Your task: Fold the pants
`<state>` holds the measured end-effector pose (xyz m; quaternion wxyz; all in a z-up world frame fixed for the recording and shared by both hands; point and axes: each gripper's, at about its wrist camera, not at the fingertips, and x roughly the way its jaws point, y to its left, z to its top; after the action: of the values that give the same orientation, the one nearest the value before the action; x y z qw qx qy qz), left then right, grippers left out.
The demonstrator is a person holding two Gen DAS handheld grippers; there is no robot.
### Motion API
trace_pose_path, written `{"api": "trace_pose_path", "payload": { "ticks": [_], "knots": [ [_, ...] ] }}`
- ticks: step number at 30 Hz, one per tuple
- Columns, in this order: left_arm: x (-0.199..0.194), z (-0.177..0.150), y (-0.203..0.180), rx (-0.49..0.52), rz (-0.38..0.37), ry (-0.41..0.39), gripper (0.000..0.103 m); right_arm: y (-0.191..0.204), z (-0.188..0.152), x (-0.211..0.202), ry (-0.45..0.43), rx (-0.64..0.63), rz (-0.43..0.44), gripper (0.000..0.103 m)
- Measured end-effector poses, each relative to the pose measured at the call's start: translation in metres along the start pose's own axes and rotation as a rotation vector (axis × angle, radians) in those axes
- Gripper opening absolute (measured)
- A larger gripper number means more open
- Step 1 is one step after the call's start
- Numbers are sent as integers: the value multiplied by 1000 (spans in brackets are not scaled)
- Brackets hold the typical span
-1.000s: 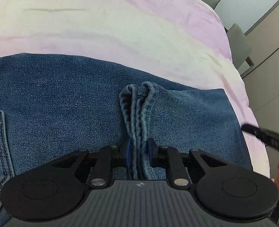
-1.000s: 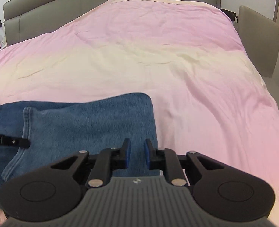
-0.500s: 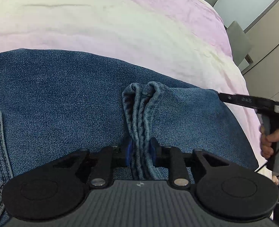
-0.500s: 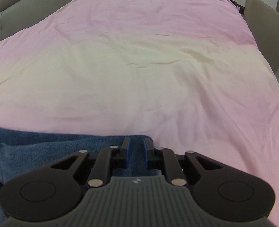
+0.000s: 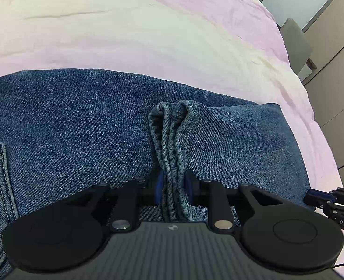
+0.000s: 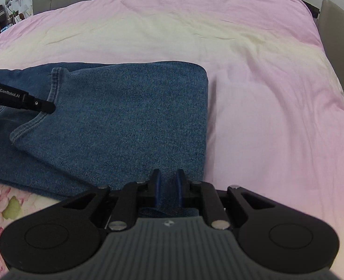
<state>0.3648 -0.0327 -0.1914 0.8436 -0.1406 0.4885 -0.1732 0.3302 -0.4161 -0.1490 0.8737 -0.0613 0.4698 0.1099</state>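
A: Where are the pants lying?
B: The pants [image 6: 125,121] are lying folded on the bed [image 6: 253,74], at 9 o'clock.
A: And the fingers?
B: The left gripper [image 5: 173,182] is pinching a bunched hem; the right gripper [image 6: 168,184] is hovering slightly parted, gripping nothing.

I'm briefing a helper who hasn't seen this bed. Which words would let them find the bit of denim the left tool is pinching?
On the pink bedspread lie blue jeans, partly folded. Near their middle, the left tool is shut on a bunched ridge of hem. It is the only part that stands up in stitched, paler folds; the denim around it lies flat.
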Motion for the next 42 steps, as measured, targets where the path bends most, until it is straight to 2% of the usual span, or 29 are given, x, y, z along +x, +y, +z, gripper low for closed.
{"api": "trace_pose_path", "payload": {
  "ticks": [6, 12, 16, 20, 23, 27, 28, 30, 33, 37, 42],
  "knots": [
    [3, -1, -5, 31, 21, -3, 28, 13, -16, 15, -18, -55, -28, 8],
    [-8, -1, -10, 28, 45, -5, 32, 18, -1, 10, 25, -72, -48, 8],
    [-41, -9, -10, 57, 102, -34, 35, 31, 14, 0, 33, -170, -66, 10],
    [-86, -18, 2, 83, 113, -59, 38, 53, 31, -16, 6, -274, -13, 12],
    [-121, -25, 13, 96, 162, -75, 42, 79, 45, -23, -15, -394, 21, 25],
    [-166, -38, 37, 85, 218, -115, 56, 115, 59, -20, -26, -544, 86, 32],
    [-175, -41, 47, 71, 232, -121, 58, 125, 61, -18, -25, -585, 114, 40],
    [-191, -48, 67, 18, 248, -136, 62, 142, 64, -13, -30, -677, 140, 47],
    [-207, -58, 100, -97, 282, -180, 72, 166, 65, -1, -34, -829, 152, 54],
    [-221, -71, 150, -280, 329, -241, 78, 182, 76, 19, 0, -928, 175, 54],
    [-223, -82, 203, -493, 332, -302, 79, 201, 95, 42, 24, -1008, 223, 54]
  ]
}}
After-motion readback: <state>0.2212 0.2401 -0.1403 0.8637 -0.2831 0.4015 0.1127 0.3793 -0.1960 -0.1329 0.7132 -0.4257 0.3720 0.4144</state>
